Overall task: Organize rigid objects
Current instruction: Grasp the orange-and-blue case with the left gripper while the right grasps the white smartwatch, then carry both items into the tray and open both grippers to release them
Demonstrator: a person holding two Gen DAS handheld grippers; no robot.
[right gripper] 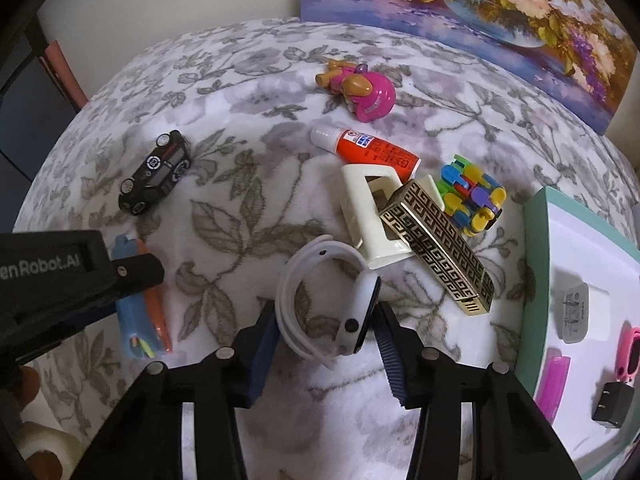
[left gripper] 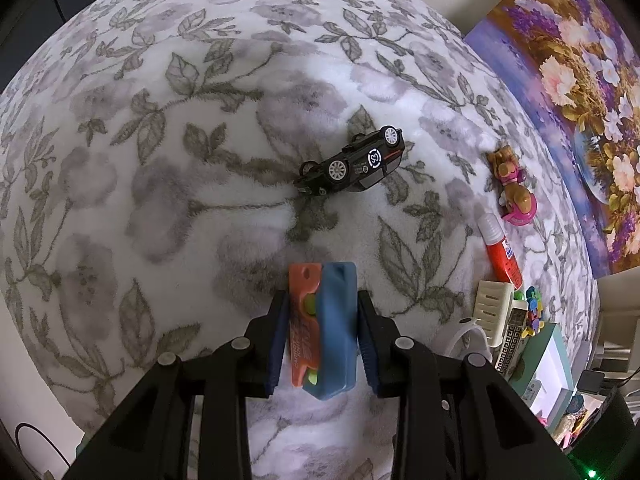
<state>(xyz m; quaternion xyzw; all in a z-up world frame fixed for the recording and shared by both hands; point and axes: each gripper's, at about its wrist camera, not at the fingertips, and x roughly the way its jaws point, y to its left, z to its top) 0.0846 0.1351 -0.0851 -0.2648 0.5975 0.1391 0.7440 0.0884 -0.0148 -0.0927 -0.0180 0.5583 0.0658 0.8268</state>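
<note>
My left gripper point(left gripper: 322, 297) is shut on a blue and orange plastic toy point(left gripper: 332, 332), held just above the floral blanket point(left gripper: 160, 160). The same gripper point(right gripper: 120, 272) and its toy point(right gripper: 140, 320) show at the left of the right wrist view. My right gripper point(right gripper: 326, 309) is shut on a white smartwatch point(right gripper: 356, 312), its looped strap point(right gripper: 292, 280) lying on the blanket. A black toy car point(left gripper: 352, 162) point(right gripper: 156, 172) lies beyond. A pink dog figurine point(right gripper: 360, 88), an orange glue bottle point(right gripper: 368, 150), a cream holder point(right gripper: 364, 208), a gold patterned box point(right gripper: 436, 244) and a colourful block toy point(right gripper: 474, 198) are clustered ahead.
A teal-rimmed white box point(right gripper: 538, 248) stands at the right, holding a grey plug point(right gripper: 574, 312), pink items point(right gripper: 554, 384) and a black adapter point(right gripper: 612, 404). A flower painting point(right gripper: 480, 0) leans at the back edge. A tape roll point(right gripper: 44, 448) sits below the left edge.
</note>
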